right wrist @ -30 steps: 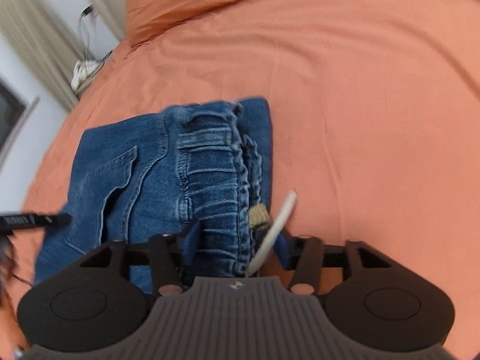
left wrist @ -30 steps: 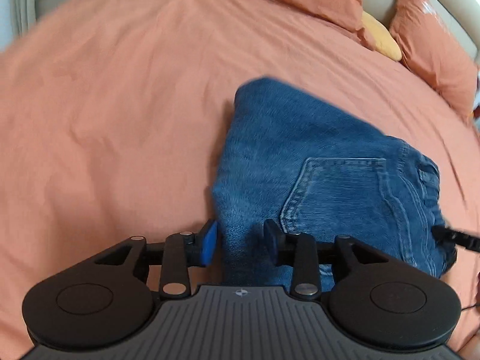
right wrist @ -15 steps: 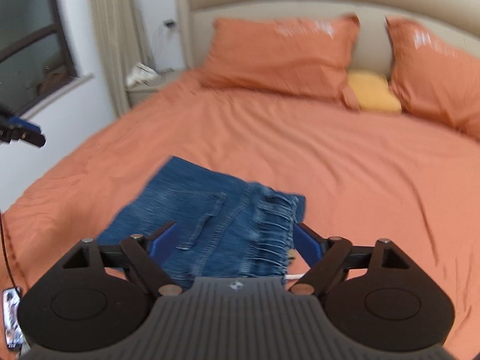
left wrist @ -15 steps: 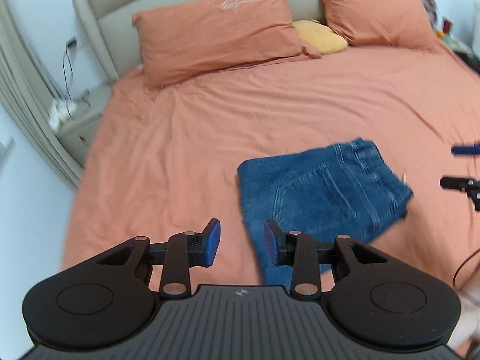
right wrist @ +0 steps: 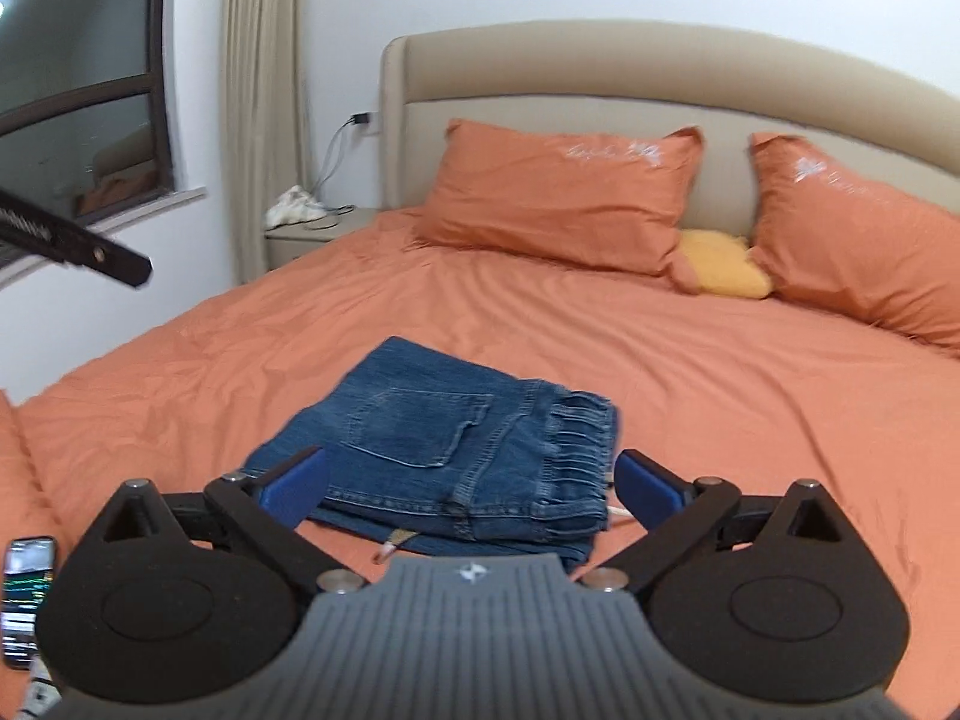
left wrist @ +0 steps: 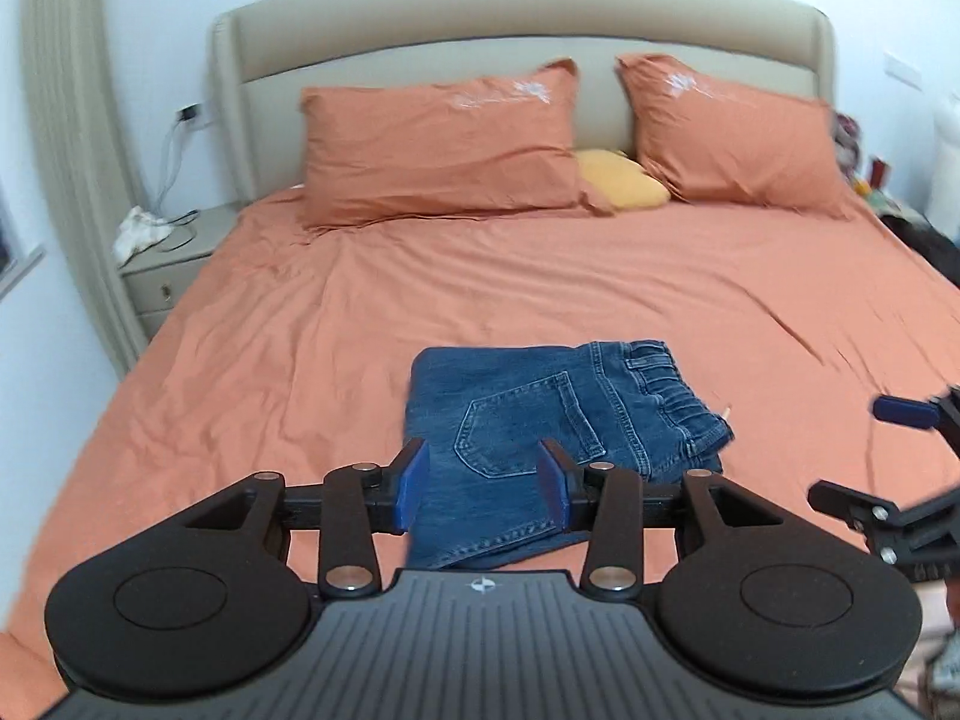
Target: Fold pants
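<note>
Blue denim pants (left wrist: pixel 558 420) (right wrist: pixel 456 450) lie folded into a compact stack on the orange bed, back pocket up, elastic waistband toward the right. A drawstring end pokes out at the near edge. My left gripper (left wrist: pixel 483 483) hovers above and short of the stack, its jaws opening, nothing between them. My right gripper (right wrist: pixel 471 483) also hangs clear of the denim, jaws opening wide and empty. In the left wrist view the right gripper's fingers (left wrist: pixel 906 411) show at the right edge.
The orange bedsheet (left wrist: pixel 300 360) stretches around the pants. Two orange pillows (left wrist: pixel 438 144) and a yellow cushion (left wrist: pixel 624 186) lean on the beige headboard. A nightstand (left wrist: pixel 162 264) stands at the left. A phone (right wrist: pixel 27 588) lies near the bed's left edge.
Both grippers let go of the pants, drew back and rose, so the whole bed and headboard came into view. The right jaws spread much wider; the left widened slightly.
</note>
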A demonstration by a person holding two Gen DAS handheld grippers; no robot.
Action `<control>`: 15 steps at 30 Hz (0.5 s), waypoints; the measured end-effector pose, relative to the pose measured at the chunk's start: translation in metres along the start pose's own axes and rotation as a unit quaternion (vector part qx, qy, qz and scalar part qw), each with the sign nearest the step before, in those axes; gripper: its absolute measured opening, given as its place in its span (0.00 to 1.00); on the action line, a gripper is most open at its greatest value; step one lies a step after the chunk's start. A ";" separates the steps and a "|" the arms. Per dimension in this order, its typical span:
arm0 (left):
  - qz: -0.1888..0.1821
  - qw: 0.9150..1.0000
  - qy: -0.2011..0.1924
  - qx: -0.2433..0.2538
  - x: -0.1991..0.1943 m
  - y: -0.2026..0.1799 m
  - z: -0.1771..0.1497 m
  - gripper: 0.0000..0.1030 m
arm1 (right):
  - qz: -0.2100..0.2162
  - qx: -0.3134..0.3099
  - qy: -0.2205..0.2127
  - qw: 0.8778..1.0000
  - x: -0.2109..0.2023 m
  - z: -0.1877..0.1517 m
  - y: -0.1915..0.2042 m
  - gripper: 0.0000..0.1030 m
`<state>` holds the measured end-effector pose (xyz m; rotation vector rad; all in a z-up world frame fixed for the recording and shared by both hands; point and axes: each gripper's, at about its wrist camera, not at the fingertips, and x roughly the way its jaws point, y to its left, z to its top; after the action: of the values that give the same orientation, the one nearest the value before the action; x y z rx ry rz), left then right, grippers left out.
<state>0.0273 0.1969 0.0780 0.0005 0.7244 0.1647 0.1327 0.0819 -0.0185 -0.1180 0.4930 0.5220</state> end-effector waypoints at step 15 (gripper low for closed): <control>0.037 0.999 0.000 0.021 0.042 -0.061 -0.071 0.84 | -0.060 0.007 -0.006 0.998 0.007 -0.039 0.026 0.94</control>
<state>0.0203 0.1392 -0.0062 0.0680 0.7288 0.2200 0.1090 0.0985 -0.0554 -0.1301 0.4738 0.4005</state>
